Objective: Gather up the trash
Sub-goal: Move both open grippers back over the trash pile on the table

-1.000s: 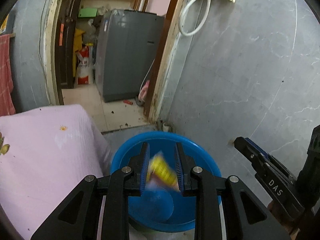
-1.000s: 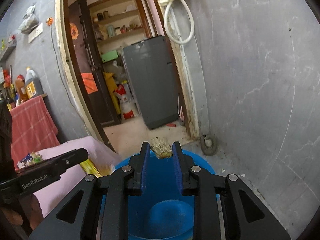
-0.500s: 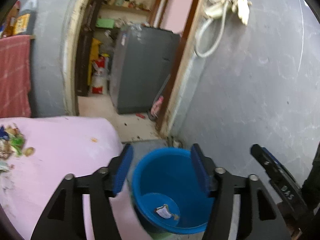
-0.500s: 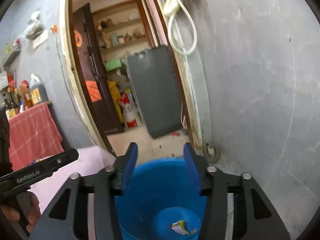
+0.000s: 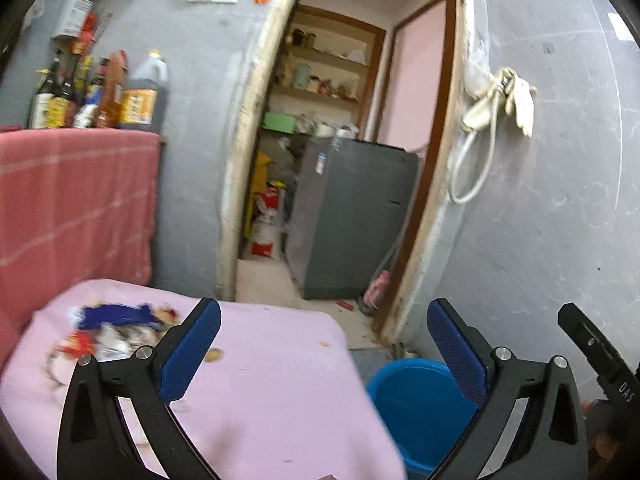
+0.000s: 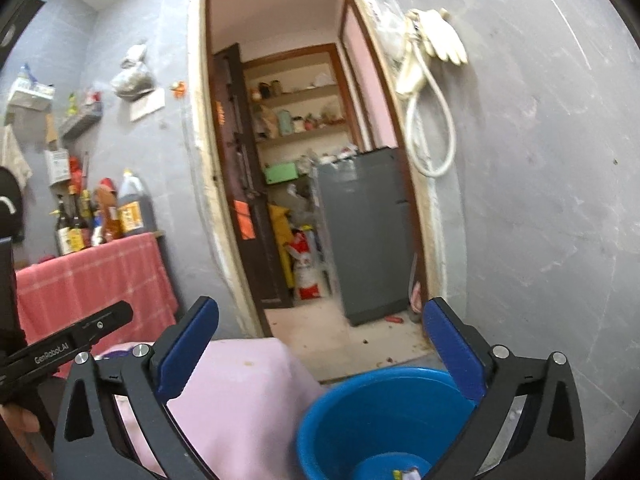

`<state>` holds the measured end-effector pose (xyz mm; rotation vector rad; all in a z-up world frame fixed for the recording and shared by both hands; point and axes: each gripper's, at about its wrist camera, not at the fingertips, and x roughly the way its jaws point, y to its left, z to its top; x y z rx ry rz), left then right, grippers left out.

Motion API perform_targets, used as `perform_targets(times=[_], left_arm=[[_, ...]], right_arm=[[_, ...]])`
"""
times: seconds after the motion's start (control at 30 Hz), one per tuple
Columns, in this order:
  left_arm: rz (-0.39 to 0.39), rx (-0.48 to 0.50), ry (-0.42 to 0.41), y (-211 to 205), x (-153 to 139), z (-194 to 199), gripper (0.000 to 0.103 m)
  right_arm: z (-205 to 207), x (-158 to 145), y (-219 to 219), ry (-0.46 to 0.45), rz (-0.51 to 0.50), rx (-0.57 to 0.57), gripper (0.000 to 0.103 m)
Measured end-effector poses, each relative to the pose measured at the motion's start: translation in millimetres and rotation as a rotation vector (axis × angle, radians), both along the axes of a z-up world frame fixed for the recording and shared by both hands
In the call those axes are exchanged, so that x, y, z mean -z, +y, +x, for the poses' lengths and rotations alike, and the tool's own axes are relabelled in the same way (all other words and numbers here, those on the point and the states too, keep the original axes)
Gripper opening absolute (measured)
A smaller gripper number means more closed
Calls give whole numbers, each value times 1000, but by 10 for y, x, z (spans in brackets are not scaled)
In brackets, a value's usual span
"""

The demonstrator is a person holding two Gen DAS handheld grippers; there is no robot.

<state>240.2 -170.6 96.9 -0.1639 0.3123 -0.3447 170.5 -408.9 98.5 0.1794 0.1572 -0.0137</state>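
The left gripper [image 5: 324, 344] has its two blue-padded claws spread wide, and nothing sits between them. It hangs above a table with a pink cloth [image 5: 264, 380]. The right gripper [image 6: 322, 344] is wide too, and it holds nothing.

A heap of trash [image 5: 108, 332] lies near the far left corner of the pink cloth. It looks blurry, but blue, red and white bits show in it. One small brown crumb [image 5: 323, 345] lies near the far right edge of the cloth, well apart from the heap.

A blue bucket [image 6: 384, 412] stands on the floor just beside the right edge of the table. Down at its bottom lies a small scrap of wrapper [image 6: 406, 474], white with a bit of yellow. In the left wrist view the bucket [image 5: 416, 408] shows low on the right, between the table and the grey wall.

Behind the table hangs a red checked cloth [image 5: 76, 208], with bottles [image 5: 96, 96] standing in a row on top of it. An open doorway leads to another room with a grey fridge [image 5: 348, 216] and shelves. White gloves [image 6: 438, 40] and a white hose [image 6: 430, 128] hang on the wall to the right of the doorway.
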Motion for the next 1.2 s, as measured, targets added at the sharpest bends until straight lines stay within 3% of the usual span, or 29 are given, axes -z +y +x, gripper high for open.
perform_targets(times=[0.4,0.7,1.03,1.2], left_arm=[[4,-185,20,1139,16,-330,101],[88,-306,34,1822,270,-504,101],[78,-317,168,2117,727,-445,101],[57,-327,232,2212,791,-255,100]], right_arm=[[91,-50,803,-25,-8,-141,103],[188,30,1318,-37,-24,-222,103],[520,323,1756,83,-92,-359,103],[749,499,1929,176,-114,-413,103]])
